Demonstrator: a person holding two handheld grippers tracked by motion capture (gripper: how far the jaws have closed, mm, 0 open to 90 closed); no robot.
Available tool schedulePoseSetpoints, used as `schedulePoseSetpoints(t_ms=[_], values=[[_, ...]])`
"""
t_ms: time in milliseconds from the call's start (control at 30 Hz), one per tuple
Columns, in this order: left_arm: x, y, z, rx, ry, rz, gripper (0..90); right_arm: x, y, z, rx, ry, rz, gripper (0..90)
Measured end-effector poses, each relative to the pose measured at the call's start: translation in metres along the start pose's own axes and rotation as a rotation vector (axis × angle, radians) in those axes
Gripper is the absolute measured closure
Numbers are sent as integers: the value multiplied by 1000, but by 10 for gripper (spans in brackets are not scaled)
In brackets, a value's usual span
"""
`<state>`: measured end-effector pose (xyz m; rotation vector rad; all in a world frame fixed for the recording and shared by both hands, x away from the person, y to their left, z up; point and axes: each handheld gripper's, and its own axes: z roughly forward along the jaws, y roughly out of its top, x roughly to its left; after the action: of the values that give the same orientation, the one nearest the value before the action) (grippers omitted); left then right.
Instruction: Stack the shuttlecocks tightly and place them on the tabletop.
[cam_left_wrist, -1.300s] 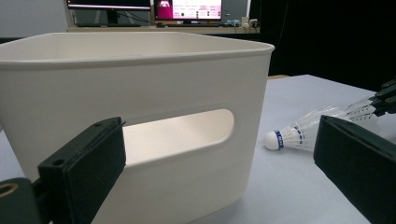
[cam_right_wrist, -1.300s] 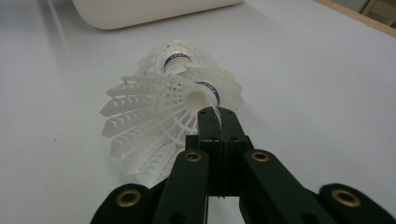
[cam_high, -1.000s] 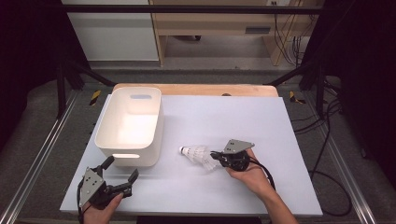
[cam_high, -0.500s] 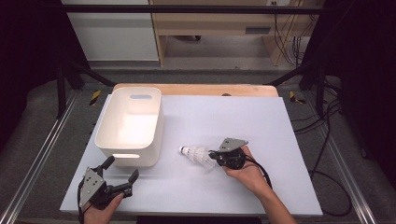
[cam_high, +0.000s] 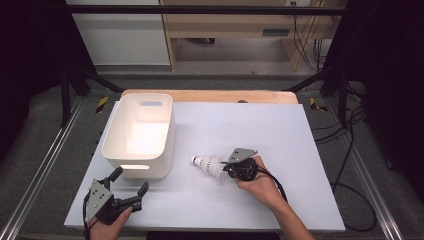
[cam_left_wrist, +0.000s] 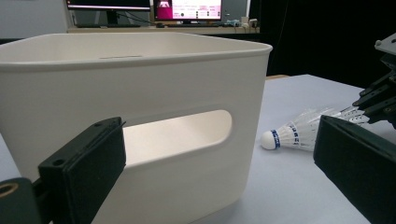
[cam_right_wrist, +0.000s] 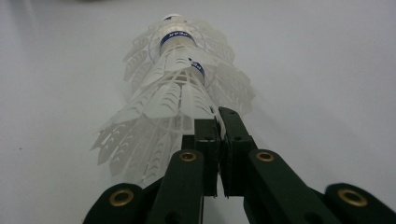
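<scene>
A white plastic shuttlecock (cam_high: 207, 164) with a blue band lies on the white table (cam_high: 280, 130), its cork pointing left toward the bin. In the right gripper view a second blue band shows behind the first, so shuttlecocks (cam_right_wrist: 180, 79) seem nested. My right gripper (cam_high: 223, 170) is shut on the rim of the skirt, its jaws (cam_right_wrist: 219, 121) pressed together on the plastic. My left gripper (cam_high: 131, 180) rests open at the table's front left, just before the bin, with nothing held. The left gripper (cam_left_wrist: 219, 172) faces the bin's handle slot, and the shuttlecock (cam_left_wrist: 294, 135) lies to its right.
A white plastic bin (cam_high: 165, 135) stands open at the left of the table, and its inside looks bare. A wooden board (cam_high: 210, 96) lines the table's far edge. Metal rails (cam_high: 40, 175) run along both sides, and cables (cam_high: 350, 165) trail at the right.
My right gripper has edged a little to the left with the shuttlecock skirt still in its jaws. The left gripper and the bin have not moved.
</scene>
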<state>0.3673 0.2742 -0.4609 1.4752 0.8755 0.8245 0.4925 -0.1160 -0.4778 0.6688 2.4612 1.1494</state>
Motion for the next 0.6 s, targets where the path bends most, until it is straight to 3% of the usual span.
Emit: schedulePoseSetpoints(t_ms=[300,600], values=[[-1,0,0,4,-6,5,24,1,1,1,7,-13,-2,857],[0,0,-1,1,-1,3,24,1,1,-1,23,-31,21,710]])
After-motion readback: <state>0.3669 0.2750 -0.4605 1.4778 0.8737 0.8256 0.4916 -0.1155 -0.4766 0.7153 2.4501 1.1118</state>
